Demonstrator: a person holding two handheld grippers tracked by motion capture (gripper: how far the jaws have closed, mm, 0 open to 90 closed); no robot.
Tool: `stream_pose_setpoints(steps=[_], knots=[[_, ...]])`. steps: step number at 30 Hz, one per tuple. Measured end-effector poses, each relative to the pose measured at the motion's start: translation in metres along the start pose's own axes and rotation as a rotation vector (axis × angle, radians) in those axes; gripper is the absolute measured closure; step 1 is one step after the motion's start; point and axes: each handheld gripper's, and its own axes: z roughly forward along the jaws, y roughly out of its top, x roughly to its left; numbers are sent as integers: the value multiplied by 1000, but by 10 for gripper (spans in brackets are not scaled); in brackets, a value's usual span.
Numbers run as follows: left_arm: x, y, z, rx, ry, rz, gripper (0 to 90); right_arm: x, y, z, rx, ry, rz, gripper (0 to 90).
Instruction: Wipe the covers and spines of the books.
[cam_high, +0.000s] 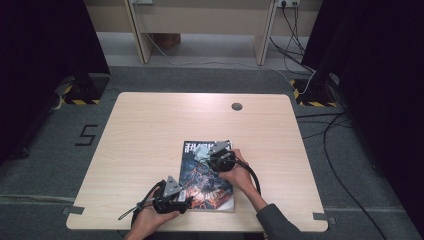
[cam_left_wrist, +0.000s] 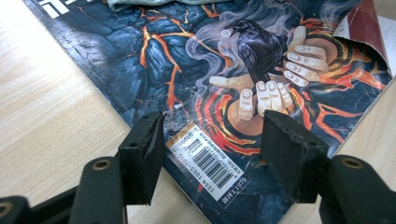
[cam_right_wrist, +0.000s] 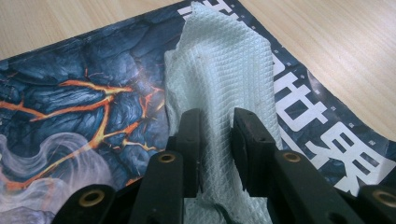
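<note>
The right tool (cam_right_wrist: 215, 135) is clenched on a pale wipe (cam_right_wrist: 224, 70), pressing it to the magazine (cam_high: 205, 175) lying flat on the desk (cam_high: 140, 130), apparently to clean the cover's upper end. The left tool (cam_left_wrist: 212, 154), jaws released, straddles the barcode corner, likely steadying it. No containers are present.

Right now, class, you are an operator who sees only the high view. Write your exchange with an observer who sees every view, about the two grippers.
Operator: Is the right gripper holding anything?
Observer: Yes, its jaws pinch a pale waffle-weave cloth lying on the magazine.
Operator: And the left gripper?
Observer: It stands open, its jaws either side of the barcode on the cover.
</note>
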Motion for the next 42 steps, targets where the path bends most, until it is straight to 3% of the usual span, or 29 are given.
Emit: stream_pose_setpoints(steps=[3, 5, 7, 8, 13, 15, 19, 20, 29, 34, 41, 42], knots=[[0, 0, -1, 9, -3, -4, 369, -5, -1, 0, -1, 5, 19, 737], [1, -2, -4, 23, -11, -9, 339, -10, -2, 0, 12, -17, 22, 737], [2, -7, -8, 25, -26, -61, 335, -17, -4, -2, 18, -54, 35, 736], [2, -9, -10, 30, -29, -67, 335, -21, -6, -3, 23, -68, 47, 736], [-3, -17, -20, 72, -41, -42, 321, -37, -15, -8, 27, -111, 93, 732], [-6, -20, -21, 76, -43, -21, 330, -40, -17, -8, 23, -115, 111, 731], [-8, -19, -20, 68, -62, -30, 358, -38, -15, -8, 33, -126, 103, 730], [-8, -19, -19, 72, -56, -9, 364, -35, -12, -6, 32, -124, 99, 727], [-8, -19, -18, 67, -37, 15, 393, -17, 6, 9, 4, -48, 66, 728], [-9, -17, -17, 74, -33, 21, 386, 8, 19, 17, -10, 9, 19, 728], [-10, -15, -15, 77, -28, 23, 383, 31, 27, 21, -25, 83, -4, 722], [-10, -15, -15, 78, -29, 22, 383, 33, 28, 22, -28, 94, -28, 722]])
